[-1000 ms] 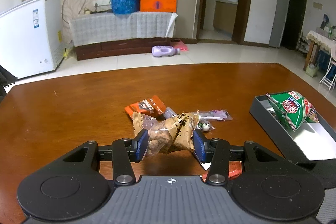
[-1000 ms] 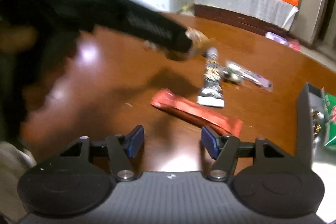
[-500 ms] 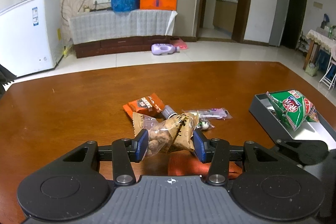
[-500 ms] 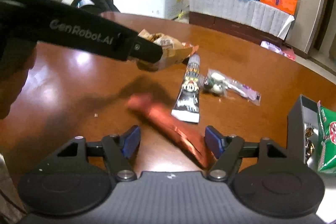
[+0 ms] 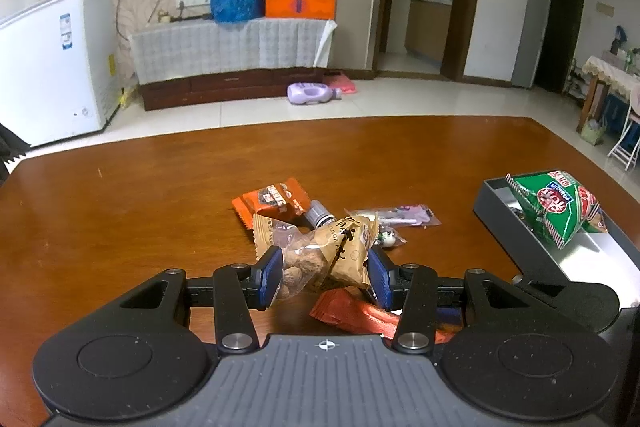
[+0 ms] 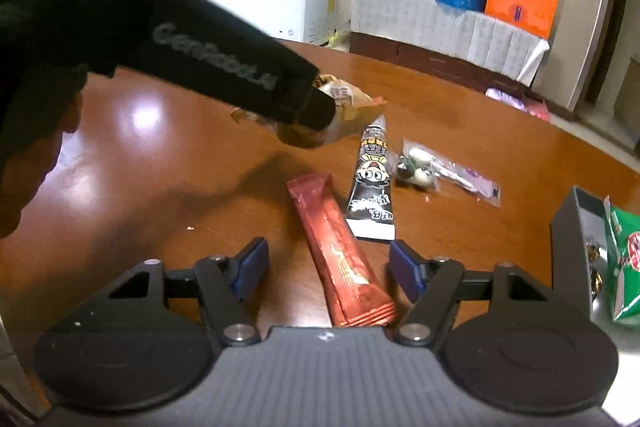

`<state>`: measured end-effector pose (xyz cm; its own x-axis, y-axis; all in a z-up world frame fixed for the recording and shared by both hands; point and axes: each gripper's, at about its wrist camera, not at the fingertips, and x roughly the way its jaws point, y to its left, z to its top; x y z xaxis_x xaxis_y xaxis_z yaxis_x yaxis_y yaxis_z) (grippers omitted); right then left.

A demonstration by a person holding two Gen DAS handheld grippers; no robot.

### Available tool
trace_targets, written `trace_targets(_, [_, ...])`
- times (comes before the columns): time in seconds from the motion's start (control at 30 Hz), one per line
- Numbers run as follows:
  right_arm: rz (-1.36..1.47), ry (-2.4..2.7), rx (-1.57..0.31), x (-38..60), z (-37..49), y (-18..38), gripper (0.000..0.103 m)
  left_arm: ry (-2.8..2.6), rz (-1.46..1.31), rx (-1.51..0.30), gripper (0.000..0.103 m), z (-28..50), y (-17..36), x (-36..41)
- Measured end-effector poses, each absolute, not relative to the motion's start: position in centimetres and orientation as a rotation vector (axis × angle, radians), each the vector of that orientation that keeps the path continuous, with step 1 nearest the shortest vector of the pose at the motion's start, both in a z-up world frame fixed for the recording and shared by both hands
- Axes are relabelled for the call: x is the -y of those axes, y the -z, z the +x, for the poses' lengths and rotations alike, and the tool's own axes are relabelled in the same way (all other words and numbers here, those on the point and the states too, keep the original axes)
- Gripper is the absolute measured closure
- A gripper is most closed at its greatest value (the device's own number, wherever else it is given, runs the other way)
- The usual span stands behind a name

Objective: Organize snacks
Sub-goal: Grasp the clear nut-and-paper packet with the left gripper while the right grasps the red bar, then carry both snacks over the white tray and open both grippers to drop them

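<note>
My left gripper [image 5: 325,275] holds the crinkled tan nut packet [image 5: 320,251] in its fingers, above the middle of the brown wooden table [image 5: 160,195]. My right gripper [image 6: 329,269] has its fingers wide around the long red foil stick [image 6: 340,255], whose near end is hidden under the gripper body. The dark grey tray [image 5: 504,223] at the table's right edge is cut off.
</note>
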<state>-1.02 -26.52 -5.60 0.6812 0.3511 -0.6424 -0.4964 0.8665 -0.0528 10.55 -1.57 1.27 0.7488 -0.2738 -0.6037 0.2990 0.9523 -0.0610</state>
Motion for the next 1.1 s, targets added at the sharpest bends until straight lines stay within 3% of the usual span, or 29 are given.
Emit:
trace_targets(0.1, [-0.23,-0.486,-0.663,26.4,-0.9,5.8,0.074,0.316,0.04,-0.649,0.056,10.5,-1.4,1.7])
trace_targets(0.17, [-0.221,-0.487,-0.669,26.2,-1.0,5.9,0.081,0.318,0.043,-0.652,0.056,10.4,-1.4,1.8])
trace_targets(1.1, [-0.085,-0.185,-0.498,34.2,-11.9,-1.7,0.082,0.422,0.071,-0.472,0.056,4.4,-4.7,5.3])
